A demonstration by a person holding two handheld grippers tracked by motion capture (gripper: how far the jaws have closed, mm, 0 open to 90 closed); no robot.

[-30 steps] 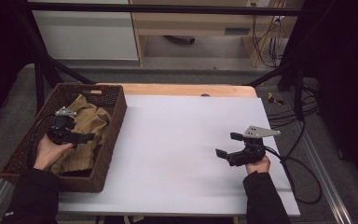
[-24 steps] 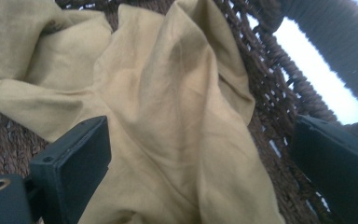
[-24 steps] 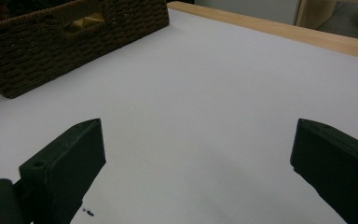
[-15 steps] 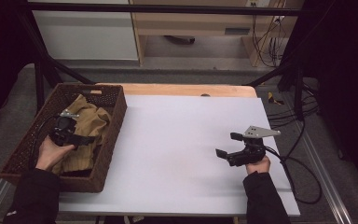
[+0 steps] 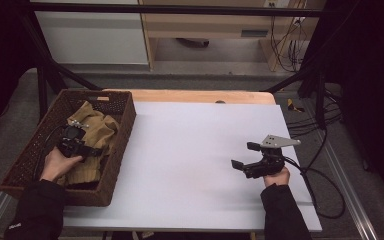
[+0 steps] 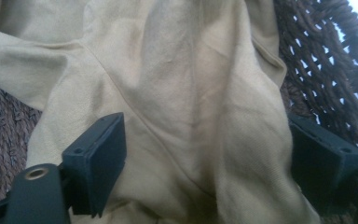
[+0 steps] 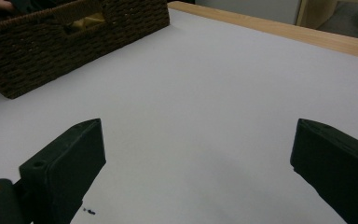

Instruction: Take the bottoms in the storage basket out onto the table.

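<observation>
- I'm holding the left gripper (image 6: pixel 200 154) down inside the wicker basket (image 5: pixel 35 155), jaws spread wide with a ridge of the tan cloth (image 6: pixel 182 93) bunched right between them, looking set up for a pinch.
- I'm parking the right gripper (image 7: pixel 200 172) over the bare white table (image 7: pixel 223 93), jaws wide and gripping nothing, basket well ahead, probably waiting for the cloth.

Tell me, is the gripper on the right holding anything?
No, the right gripper has its jaws spread wide over the bare white table.
</observation>
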